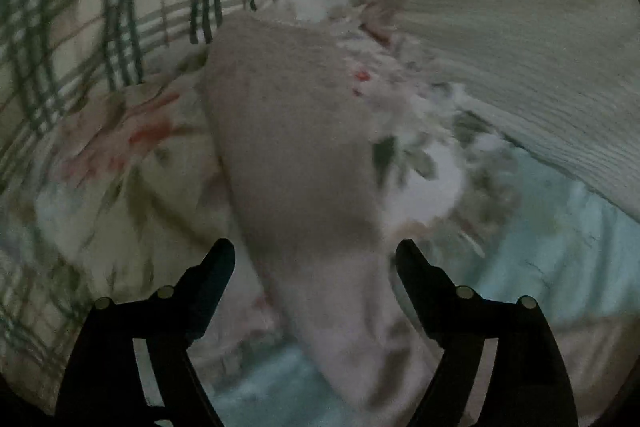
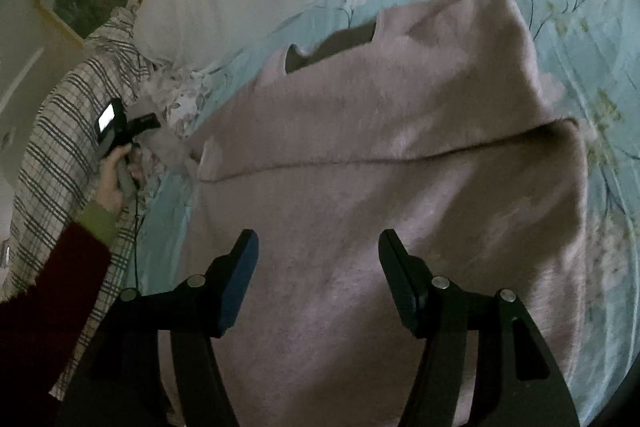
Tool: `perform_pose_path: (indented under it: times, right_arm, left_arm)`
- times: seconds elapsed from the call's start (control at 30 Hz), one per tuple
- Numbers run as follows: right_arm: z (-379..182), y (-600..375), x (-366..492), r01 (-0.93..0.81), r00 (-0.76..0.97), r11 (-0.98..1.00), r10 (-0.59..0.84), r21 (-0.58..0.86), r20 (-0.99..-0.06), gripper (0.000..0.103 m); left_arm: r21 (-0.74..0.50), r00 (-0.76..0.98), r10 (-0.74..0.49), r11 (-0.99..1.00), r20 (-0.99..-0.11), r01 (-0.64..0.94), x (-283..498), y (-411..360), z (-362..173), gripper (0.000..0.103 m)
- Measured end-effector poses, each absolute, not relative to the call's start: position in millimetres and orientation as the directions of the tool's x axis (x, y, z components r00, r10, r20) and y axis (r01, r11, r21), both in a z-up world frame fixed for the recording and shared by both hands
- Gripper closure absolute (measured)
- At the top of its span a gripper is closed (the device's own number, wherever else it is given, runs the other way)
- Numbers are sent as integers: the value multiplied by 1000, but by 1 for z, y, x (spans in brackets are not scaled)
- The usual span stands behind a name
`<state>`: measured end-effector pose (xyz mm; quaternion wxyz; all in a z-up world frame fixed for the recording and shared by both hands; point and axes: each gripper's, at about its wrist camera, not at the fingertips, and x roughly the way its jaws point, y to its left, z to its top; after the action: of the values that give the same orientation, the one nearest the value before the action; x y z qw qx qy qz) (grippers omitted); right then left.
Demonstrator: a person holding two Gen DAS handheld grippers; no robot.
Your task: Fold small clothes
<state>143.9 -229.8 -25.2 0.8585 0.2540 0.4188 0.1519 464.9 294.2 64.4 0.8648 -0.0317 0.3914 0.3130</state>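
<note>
Lying folded on the pale blue floral sheet: pink garment, one fold edge across its middle | right gripper jaws apart above it, nothing clamped | left gripper jaws apart over a sleeve-like end, beside plaid cloth
</note>
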Motion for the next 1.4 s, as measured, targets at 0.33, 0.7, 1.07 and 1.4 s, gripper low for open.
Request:
perform_pose_path:
  times: [0.33, 0.7, 1.07, 1.4]
  right_arm:
    - [-17, -227, 142, -79, 620, 817, 489, 572, -613, 39]
    - [-13, -240, 121, -53, 666, 778, 495, 627, -558, 39]
    - [-13, -305, 90, 93, 748, 757, 376, 647, -547, 39]
    - [-16, -326, 98, 131, 768, 734, 350, 667, -536, 39]
  left_arm:
    - [44, 622, 376, 876, -686, -481, 443, 304, 82, 99]
    - [-110, 835, -21, 993, -549, -48, 350, 143, 131, 99]
    - [-83, 711, -339, 925, -616, 370, 324, -63, 69, 99]
    - [22, 582, -332, 856, -743, 516, 321, -137, -1, 90]
